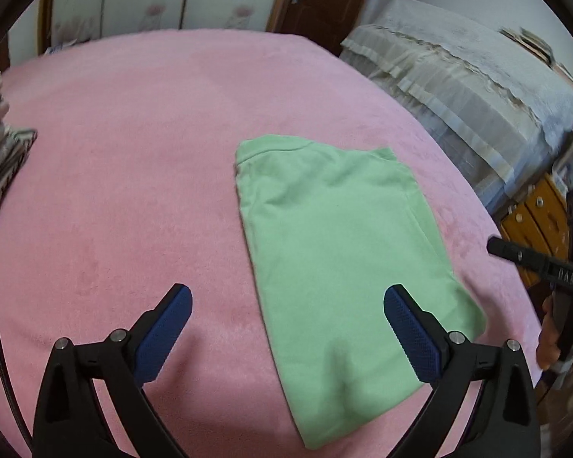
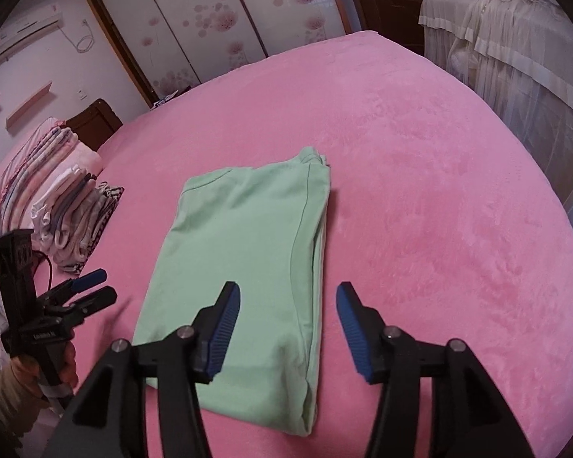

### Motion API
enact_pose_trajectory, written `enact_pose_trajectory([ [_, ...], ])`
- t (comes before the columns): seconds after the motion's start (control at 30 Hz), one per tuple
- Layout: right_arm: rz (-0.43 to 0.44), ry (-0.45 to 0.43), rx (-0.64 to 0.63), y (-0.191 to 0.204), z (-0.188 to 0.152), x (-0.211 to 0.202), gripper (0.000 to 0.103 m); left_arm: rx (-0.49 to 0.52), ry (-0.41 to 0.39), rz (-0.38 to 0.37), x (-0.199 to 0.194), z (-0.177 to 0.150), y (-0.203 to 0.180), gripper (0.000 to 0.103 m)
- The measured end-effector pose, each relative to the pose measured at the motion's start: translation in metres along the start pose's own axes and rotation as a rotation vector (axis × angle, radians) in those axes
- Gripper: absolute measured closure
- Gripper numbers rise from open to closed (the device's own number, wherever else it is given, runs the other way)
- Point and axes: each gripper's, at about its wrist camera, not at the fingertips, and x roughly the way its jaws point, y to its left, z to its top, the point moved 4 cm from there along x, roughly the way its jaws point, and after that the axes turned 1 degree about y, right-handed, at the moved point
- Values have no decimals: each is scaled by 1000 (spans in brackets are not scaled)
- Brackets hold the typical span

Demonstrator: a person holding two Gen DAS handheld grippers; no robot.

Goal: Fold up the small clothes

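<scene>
left wrist view set just behind the left gripper (image 1: 288,311), angled down over the pink bed (image 1: 133,152), right wrist view likewise behind the right gripper (image 2: 288,307), both close, sharing the folded green garment (image 1: 336,236) ahead of the fingertips

Light green garment (image 2: 240,252) – folded into flat rectangle, layered edges along one side – lying on pink bedspread (image 2: 439,191)

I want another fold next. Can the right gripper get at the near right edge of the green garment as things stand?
Probably yes. The right gripper is open and empty just above the folded green garment, with only bare pink blanket beside that edge. The left gripper is off to the side.
</scene>
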Motion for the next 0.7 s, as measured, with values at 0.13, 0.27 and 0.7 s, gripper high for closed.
enact_pose_trajectory([
  [0.13, 62, 44, -18, 0, 2, 5, 50, -67, 49, -17, 9, 13, 8, 3],
  [0.27, 92, 92, -5, -8, 2, 15, 50, -94, 61, -73, 22, 18, 10, 2],
  [0.7, 317, 234, 231, -64, -7, 81, 50, -133, 239, -241, 95, 17, 17, 1],
])
